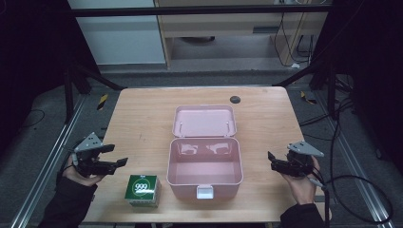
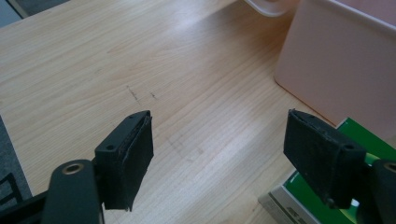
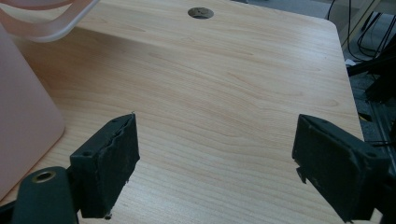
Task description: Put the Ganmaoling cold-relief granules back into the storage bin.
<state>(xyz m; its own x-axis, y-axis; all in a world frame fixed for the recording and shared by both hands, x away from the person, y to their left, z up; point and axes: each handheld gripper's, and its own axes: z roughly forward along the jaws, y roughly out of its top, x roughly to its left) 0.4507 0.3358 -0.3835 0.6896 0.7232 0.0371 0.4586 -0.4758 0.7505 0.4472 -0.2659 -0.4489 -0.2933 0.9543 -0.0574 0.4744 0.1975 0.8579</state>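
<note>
Two wide-open hand-held grippers, left near green box, right beside pink case.

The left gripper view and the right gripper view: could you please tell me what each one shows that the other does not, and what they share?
The left gripper view alone shows the green and white carton, behind that gripper's jaw on the view's right.

The right gripper view alone shows the round dark grommet hole near the table's far edge, and cables on the floor beyond it.

Both show open black jaws over the bare wooden table and part of the pink storage box.
</note>
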